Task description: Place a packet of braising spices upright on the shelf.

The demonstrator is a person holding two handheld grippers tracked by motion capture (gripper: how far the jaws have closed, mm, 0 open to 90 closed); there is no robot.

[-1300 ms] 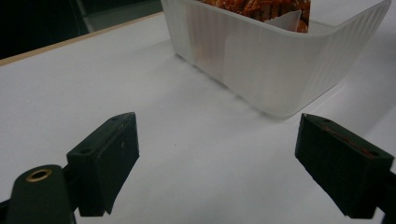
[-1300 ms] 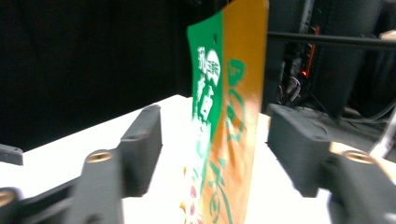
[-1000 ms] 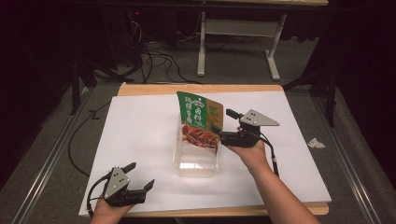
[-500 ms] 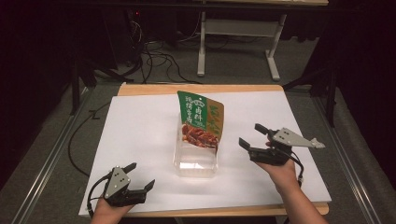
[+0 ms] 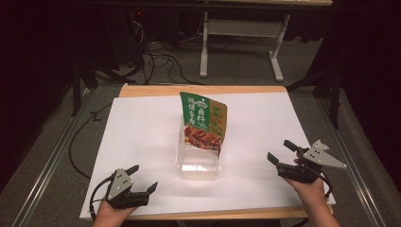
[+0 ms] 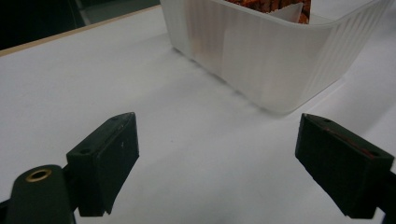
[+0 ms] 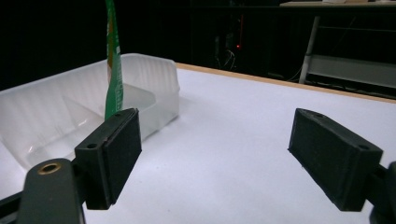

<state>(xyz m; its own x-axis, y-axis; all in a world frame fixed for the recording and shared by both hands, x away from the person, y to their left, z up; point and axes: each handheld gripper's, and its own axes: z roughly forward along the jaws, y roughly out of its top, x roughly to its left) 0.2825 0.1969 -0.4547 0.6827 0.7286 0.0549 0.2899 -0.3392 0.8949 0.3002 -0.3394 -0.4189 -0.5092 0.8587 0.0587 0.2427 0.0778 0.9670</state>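
The green and orange printed snack pouch stands upright in the far end of the clear ribbed plastic tray, which sits at the middle of the white-covered table. The pouch leans slightly toward 1 o'clock, its lower edge inside the tray, its top well above the rim.

The right gripper rests at about 4 o'clock from the tray, well apart from it, jaws spread wide and holding nothing. In the right gripper view the tray lies off to the left with the pouch edge rising thin and vertical. The left gripper sits at about 7 o'clock from the tray, near the table's front edge, jaws also wide apart and empty. In the left gripper view the tray wall is near, ahead and slightly right.

The main risk, as I judge it, is the pouch itself: it is tall, light and propped by little more than the tray wall, so any nudge to the tray could tip it over or out onto the table. The tray looks thin and light too, so a 1-sided push from either gripper would likely slide it rather than leave it steady. The left gripper is the closer of the 2, and a careless sweep toward 1 o'clock could clip the tray's near corner.
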